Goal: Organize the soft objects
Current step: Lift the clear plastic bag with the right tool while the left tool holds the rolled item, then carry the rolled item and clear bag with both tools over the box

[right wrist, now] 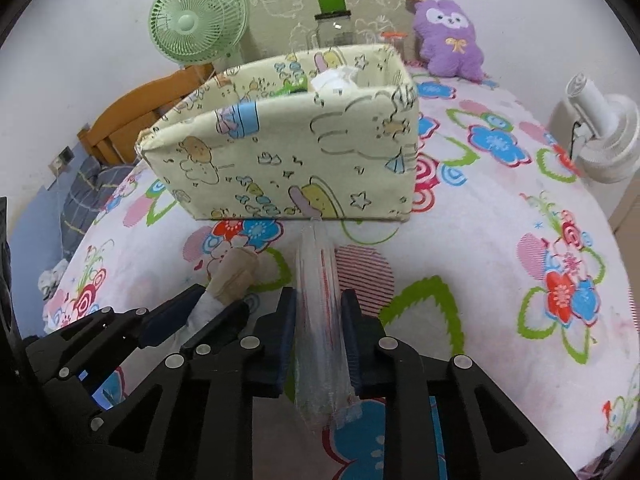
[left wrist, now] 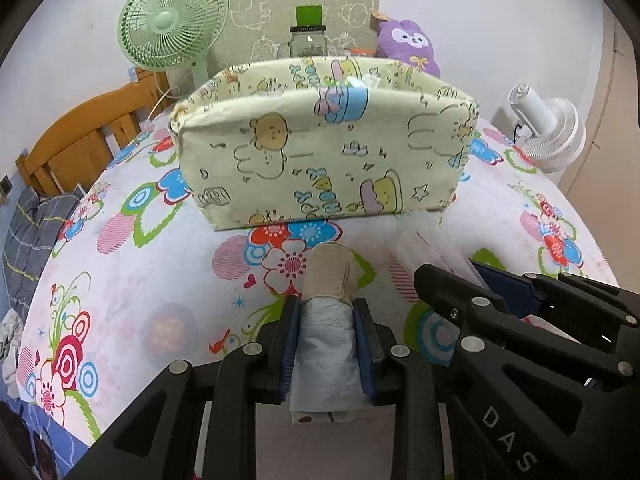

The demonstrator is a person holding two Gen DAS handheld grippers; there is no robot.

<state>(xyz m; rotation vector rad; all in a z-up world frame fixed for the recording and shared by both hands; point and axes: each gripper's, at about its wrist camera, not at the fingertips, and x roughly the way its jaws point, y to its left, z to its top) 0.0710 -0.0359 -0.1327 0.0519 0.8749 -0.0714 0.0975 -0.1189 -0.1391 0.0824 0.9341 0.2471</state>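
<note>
My two wrist cameras look forward, low over the bed [left wrist: 132, 320], both sharing the near fabric box [left wrist: 320, 152] [right wrist: 288, 152].

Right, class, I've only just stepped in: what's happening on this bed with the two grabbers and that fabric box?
A person is tidying soft things on a flowered bedsheet using a hand-held tool in each hand. The left tool is clamped on a rolled grey and beige cloth bundle. The right tool is clamped on a clear plastic packet. Both point toward the open cartoon-print fabric box just ahead, which already holds a few items. Neither held thing is in the box yet.
</note>
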